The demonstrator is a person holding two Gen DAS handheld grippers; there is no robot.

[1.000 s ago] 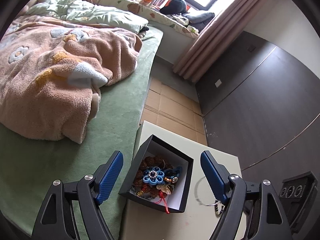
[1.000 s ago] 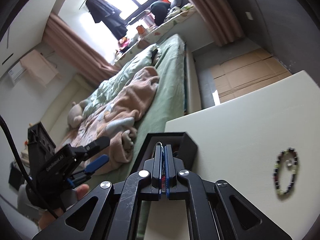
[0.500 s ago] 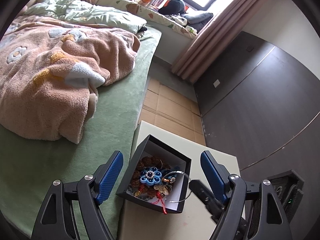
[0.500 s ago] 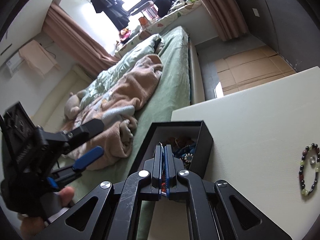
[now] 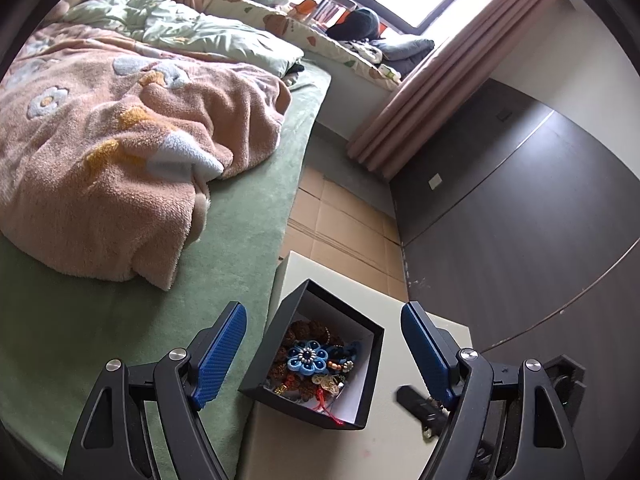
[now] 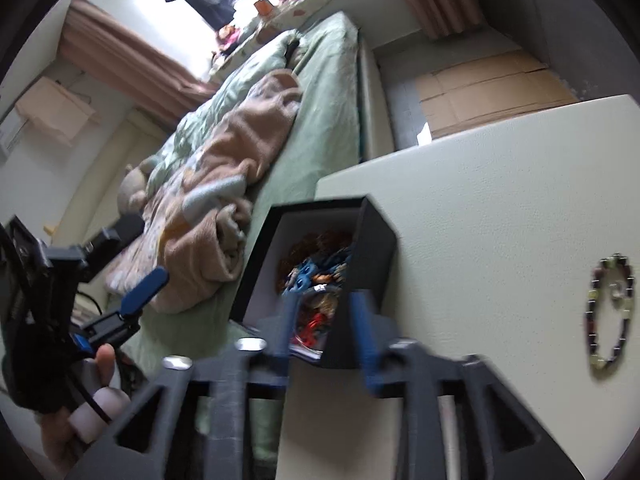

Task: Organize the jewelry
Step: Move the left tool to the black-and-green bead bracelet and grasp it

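A black jewelry box (image 5: 276, 350) with a white lining stands on the cream table (image 5: 384, 444) by the bed. It holds a blue flower brooch (image 5: 305, 358), brown beads and a red tassel. My left gripper (image 5: 324, 356) is open and empty, with its fingers to either side of the box and above it. In the right wrist view the box (image 6: 376, 240) lies just ahead of my right gripper (image 6: 326, 326), which is open and blurred. A beaded bracelet (image 6: 610, 312) lies on the table to the right. The right gripper tip (image 5: 418, 404) shows in the left wrist view.
A bed with a green sheet (image 5: 120, 320) and a pink fleece blanket (image 5: 100, 168) lies left of the table. Cardboard sheets (image 5: 340, 224) cover the floor beyond. A dark wall (image 5: 520, 240) runs along the right. The table edge (image 6: 340, 176) is close to the box.
My right gripper was shut on a thin wire bangle over the box. It has now opened and drawn back to the right. The left gripper has held still.
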